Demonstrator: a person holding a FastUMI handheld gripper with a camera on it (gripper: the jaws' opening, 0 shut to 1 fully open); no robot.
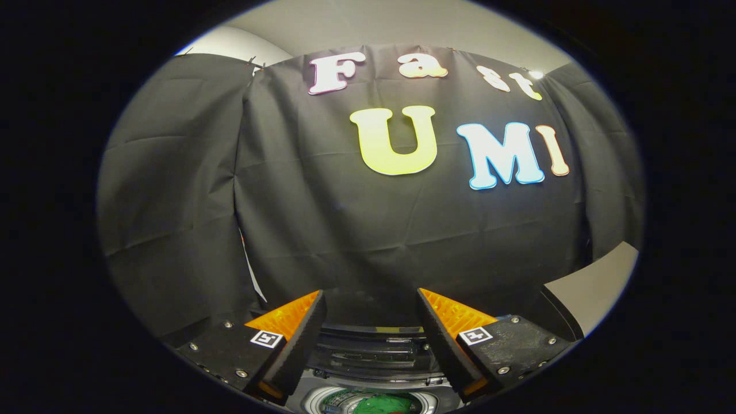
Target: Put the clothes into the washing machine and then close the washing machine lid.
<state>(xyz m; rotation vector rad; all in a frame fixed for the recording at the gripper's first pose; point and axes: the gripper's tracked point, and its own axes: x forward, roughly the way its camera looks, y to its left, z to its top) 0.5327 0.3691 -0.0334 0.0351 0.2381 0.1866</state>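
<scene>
My gripper (pixel 371 302) is open, its two fingers spread wide with nothing between them, held above the washing machine and facing the booth's black cloth wall. Below and between the fingers I see the machine's dark rear panel (pixel 374 351). Under that lies the round rim of the open drum (pixel 313 399). A green piece of clothing (pixel 376 405) lies inside the drum, partly cut off at the bottom of the view.
The black cloth wall (pixel 356 230) hangs close behind the machine. A grey slanted surface (pixel 595 284), possibly the raised lid, rises beyond the right finger. A thin white strip (pixel 253 273) hangs at a seam in the cloth.
</scene>
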